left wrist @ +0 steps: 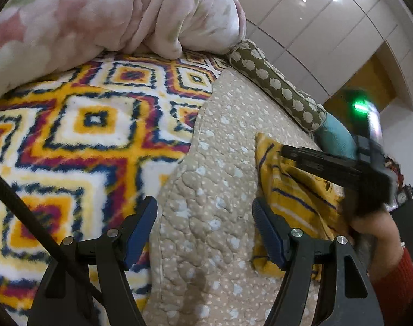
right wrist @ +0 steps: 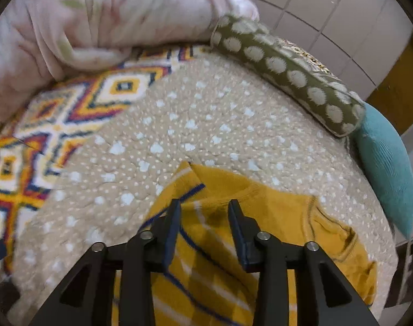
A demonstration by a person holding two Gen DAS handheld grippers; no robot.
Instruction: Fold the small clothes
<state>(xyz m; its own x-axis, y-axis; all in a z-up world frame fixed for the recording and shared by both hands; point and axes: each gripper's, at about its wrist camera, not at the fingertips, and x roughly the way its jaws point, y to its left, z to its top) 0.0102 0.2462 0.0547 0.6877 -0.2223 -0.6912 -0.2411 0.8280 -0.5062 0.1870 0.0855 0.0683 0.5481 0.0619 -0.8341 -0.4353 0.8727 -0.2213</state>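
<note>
A small mustard-yellow garment [right wrist: 260, 225] with blue and white stripes lies on the beige dotted quilt [right wrist: 195, 125]. My right gripper [right wrist: 203, 206] is open just above it, its jaws apart over the striped part. In the left wrist view the garment [left wrist: 293, 190] lies at the right, with the right gripper's black body [left wrist: 328, 165] over it. My left gripper [left wrist: 205, 203] is open and empty above the quilt [left wrist: 220, 163], its right finger [left wrist: 263, 225] at the garment's left edge.
A bright diamond-patterned fleece blanket [left wrist: 78, 135] covers the left of the bed. A pink floral duvet [left wrist: 111, 19] is heaped at the back. An olive dotted bolster [right wrist: 288, 73] and a teal cushion [right wrist: 385, 163] line the right edge. White cabinet doors [left wrist: 328, 27] stand behind.
</note>
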